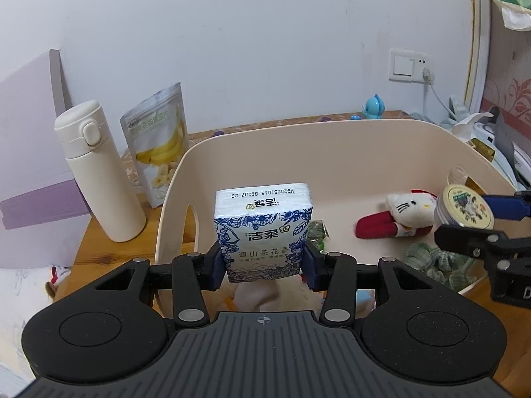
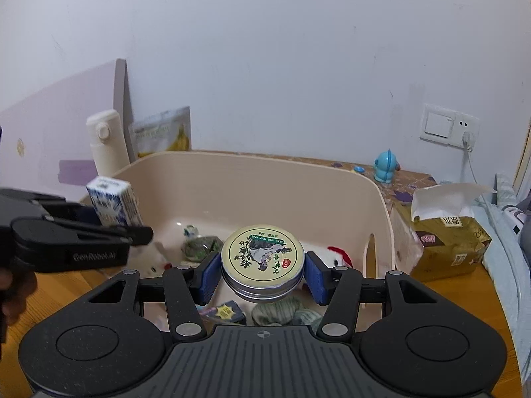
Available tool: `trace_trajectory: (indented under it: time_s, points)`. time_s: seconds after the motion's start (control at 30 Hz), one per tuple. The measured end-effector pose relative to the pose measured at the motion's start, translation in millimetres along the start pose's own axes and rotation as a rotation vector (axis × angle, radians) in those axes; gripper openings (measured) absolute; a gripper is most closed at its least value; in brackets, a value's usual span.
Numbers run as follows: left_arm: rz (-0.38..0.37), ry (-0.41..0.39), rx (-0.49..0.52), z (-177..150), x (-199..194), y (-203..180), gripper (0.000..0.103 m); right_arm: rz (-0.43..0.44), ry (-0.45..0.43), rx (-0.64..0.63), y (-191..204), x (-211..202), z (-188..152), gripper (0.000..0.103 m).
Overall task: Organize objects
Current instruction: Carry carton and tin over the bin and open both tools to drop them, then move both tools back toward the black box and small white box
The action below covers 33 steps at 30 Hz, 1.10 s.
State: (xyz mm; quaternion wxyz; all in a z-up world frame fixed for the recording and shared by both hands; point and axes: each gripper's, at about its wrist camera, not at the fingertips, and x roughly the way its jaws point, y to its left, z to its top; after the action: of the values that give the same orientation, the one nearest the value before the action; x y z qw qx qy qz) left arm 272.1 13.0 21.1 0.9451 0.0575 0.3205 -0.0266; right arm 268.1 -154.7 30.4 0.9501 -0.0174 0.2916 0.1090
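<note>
My left gripper (image 1: 264, 265) is shut on a blue-and-white tissue pack (image 1: 264, 229) and holds it upright above the near left part of a beige plastic bin (image 1: 298, 142). My right gripper (image 2: 262, 277) is shut on a round metal tin (image 2: 262, 258) with a yellow printed lid, held above the bin (image 2: 265, 172). The tin also shows at the right of the left wrist view (image 1: 464, 210), and the tissue pack at the left of the right wrist view (image 2: 113, 205). In the bin lie a white and red plush toy (image 1: 395, 215), green knitted fabric (image 1: 431, 262) and small packets.
A cream thermos (image 1: 96, 172) and a banana-chip pouch (image 1: 159, 142) stand left of the bin on the wooden table (image 1: 99, 248). A blue figurine (image 2: 385, 165) stands behind it. A gold tissue box (image 2: 444, 232) sits to the right. A wall socket (image 2: 451, 126) holds a cable.
</note>
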Motion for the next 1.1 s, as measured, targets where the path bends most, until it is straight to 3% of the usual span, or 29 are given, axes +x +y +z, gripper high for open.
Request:
trace_trajectory:
  time_s: [0.27,0.37,0.43,0.63,0.77,1.1]
  points:
    - [0.011,-0.006,0.012,-0.6,0.0,-3.5,0.047,-0.019,0.005,-0.018,5.6,-3.8,-0.8,0.052]
    - [0.009,-0.016,-0.004,0.5,-5.2,-2.3,0.050,-0.021,-0.008,-0.019,4.3,-9.6,0.5,0.065]
    - [0.015,-0.036,-0.003,1.3,-11.8,-2.3,0.064,-0.020,-0.018,-0.013,3.5,-15.4,0.7,0.071]
    - [0.036,-0.080,0.003,1.2,-35.6,2.8,0.074,-0.019,-0.049,0.010,-5.0,-35.7,-0.7,0.093]
    - [0.044,-0.097,0.005,-4.1,-52.0,9.4,0.077,-0.007,-0.067,0.024,-11.5,-52.5,-4.8,0.102]
    - [0.033,-0.080,-0.006,-32.4,-84.5,21.7,0.086,0.029,-0.057,0.021,-1.8,-77.5,-26.2,0.103]
